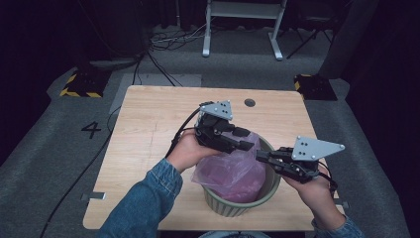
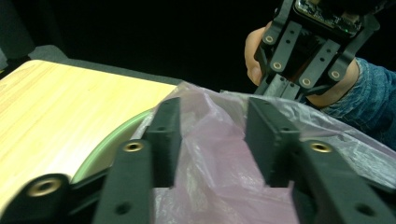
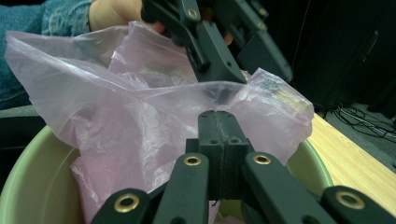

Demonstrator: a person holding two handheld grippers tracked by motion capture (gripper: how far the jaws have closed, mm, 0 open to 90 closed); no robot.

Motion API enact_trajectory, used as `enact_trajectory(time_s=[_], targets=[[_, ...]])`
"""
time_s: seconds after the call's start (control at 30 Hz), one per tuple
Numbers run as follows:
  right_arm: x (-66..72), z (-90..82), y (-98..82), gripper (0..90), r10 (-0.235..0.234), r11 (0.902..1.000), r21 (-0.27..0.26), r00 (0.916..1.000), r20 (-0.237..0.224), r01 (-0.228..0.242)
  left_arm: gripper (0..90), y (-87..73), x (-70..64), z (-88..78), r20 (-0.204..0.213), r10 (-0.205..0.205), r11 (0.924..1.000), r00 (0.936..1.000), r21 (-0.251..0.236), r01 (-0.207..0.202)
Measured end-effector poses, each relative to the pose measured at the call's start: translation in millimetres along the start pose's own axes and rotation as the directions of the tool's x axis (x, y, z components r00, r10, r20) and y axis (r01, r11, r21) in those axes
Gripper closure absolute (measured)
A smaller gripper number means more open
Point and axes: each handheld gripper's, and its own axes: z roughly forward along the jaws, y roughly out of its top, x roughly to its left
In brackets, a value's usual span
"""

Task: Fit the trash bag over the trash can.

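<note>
Nearest to me, my right claw [image 1: 263,155] comes in over the right rim of the pale green bin [image 1: 270,191] that stands at the near edge of the table [image 1: 148,129]. In the right gripper view its jaws are pressed together, and the top edge of the pink plastic bag [image 1: 233,171] drapes over their tips; whether film is actually pinched between them I cannot tell.

The bag sits inside the bin, its crumpled top standing above the rim and its left side spilling over the edge.

Just beyond, my left claw [image 1: 242,139] hangs over the far side of the bag's mouth, pointing toward the right one. In the left gripper view its jaws stand apart with a fold of the pink film rising in the gap between them, the pads not pressing on it.

Past the table I see grey floor, cables [image 1: 168,39] and the white legs of a frame [image 1: 242,25].
</note>
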Motion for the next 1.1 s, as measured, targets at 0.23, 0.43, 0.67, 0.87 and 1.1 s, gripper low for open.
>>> enact_trajectory(time_s=[0.23, 0.43, 0.67, 0.87, 1.1], targets=[[-4.1, 0.6, -2.4, 61.5, 0.064, 0.9977, -0.024, 0.998, 0.0, -0.064, 89.3, -1.7, -9.1, -3.5, -0.056, 0.047, 0.9985, 0.9973, -0.025, -0.048], [-10.4, 2.8, -5.7, 33.3, 0.119, 0.9923, -0.037, 0.9922, 0.035, -0.118, 89.6, -3.8, -15.8, -2.8, -0.049, 0.074, 0.9968, 0.996, -0.025, -0.076], [-14.1, 6.5, -0.6, 62.1, 0.126, 0.9919, -0.011, 0.992, -0.008, -0.126, 89.8, -2.8, -23.7, -0.7, -0.062, 0.104, 0.9944, 0.9926, -0.011, -0.105], [-9.3, -2.7, -0.6, 83.1, 0.08, 0.9961, -0.039, 0.9964, 0.027, -0.079, 89.9, -8.4, -20.4, -10.8, -0.085, 0.076, 0.9965, 0.9935, -0.028, -0.078], [-11.0, -19.5, -5.0, 88.3, 0.043, 0.9983, -0.039, 0.9984, 0.035, -0.042, 89.9, -20.0, -20.3, -34.6, -0.134, 0.044, 0.9969, 0.99, -0.058, -0.052]])
